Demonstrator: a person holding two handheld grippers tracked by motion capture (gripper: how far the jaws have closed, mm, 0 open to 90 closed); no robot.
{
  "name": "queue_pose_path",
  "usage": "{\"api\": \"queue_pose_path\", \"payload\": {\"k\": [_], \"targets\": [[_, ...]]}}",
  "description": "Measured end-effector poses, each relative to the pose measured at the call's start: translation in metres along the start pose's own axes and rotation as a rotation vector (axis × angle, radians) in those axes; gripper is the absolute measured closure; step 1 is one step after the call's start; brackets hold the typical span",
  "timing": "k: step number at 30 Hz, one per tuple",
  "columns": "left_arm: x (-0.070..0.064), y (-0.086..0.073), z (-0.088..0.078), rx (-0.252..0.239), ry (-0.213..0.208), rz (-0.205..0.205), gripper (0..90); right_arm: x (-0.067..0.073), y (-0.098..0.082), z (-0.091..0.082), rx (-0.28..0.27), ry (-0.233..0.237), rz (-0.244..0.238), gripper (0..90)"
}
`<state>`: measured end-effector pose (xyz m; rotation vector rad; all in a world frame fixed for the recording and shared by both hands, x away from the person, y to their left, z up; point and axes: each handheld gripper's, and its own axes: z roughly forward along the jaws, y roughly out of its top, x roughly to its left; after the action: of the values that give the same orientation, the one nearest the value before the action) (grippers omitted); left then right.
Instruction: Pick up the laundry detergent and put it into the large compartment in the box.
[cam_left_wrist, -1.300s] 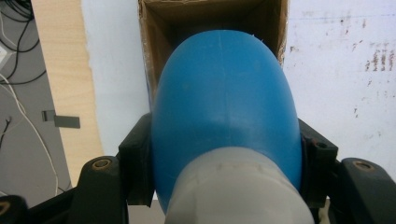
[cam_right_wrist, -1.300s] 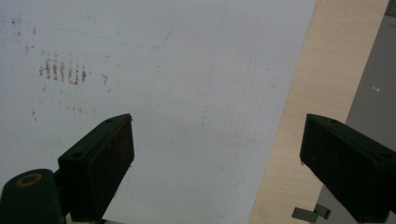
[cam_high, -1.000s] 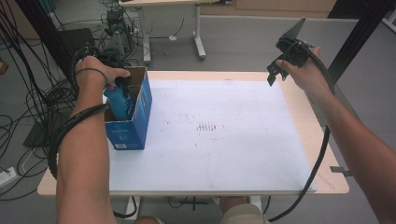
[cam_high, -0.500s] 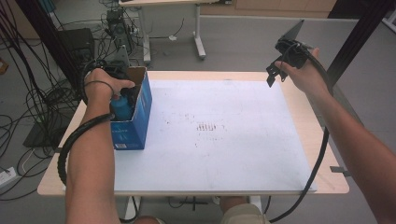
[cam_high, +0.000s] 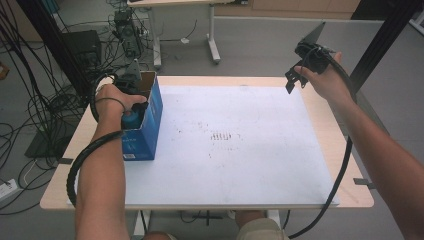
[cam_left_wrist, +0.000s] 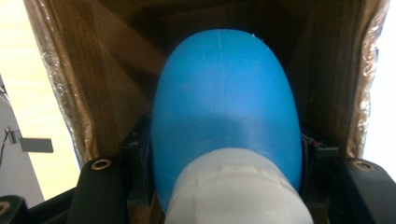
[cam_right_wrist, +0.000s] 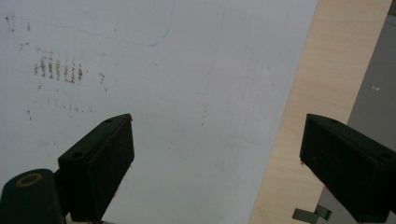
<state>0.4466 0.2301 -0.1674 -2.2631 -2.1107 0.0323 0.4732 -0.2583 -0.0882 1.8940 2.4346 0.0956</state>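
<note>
A: Blue plastic, rounded like a bottle's shoulder, is what sits closest in the left gripper view: a blue bottle (cam_left_wrist: 226, 107) with a white cap (cam_left_wrist: 236, 189) nearest the camera. What grips it?

B: The left gripper (cam_left_wrist: 226, 186). Its two black jaws press on the bottle from either side, clamped on it just past the cap.

A: And where is the bottle?

B: Inside the cardboard box (cam_left_wrist: 116, 70). Brown inner walls rise on both sides of it, and it points toward the dark far end. From the high view the left hand (cam_high: 117, 100) reaches into the open top of that box (cam_high: 150, 125), blue on the outside, which stands on the table's left edge with a bit of the bottle (cam_high: 131, 120) showing below the hand.

A: The other side?

B: The right gripper (cam_right_wrist: 215, 163) has its jaws wide apart with nothing between them. Beneath it lies the white sheet (cam_right_wrist: 187, 70), marked with small brown smudges, and the pale wooden table (cam_right_wrist: 327, 84) beside it.

A: Farther off?

B: In the high view the right hand (cam_high: 325, 80) holds its gripper (cam_high: 295, 80) raised over the table's far right corner, well apart from the box.
</note>
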Motion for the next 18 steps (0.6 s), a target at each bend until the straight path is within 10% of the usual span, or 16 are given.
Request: {"api": "queue_pose_path", "payload": {"k": [18], "targets": [[-0.0014, -0.0043, 0.0005, -0.008, 0.002, -0.011, 37.4, -0.0010, -0.0024, -0.0010, -0.003, 0.011, -0.002, 10.1]]}}
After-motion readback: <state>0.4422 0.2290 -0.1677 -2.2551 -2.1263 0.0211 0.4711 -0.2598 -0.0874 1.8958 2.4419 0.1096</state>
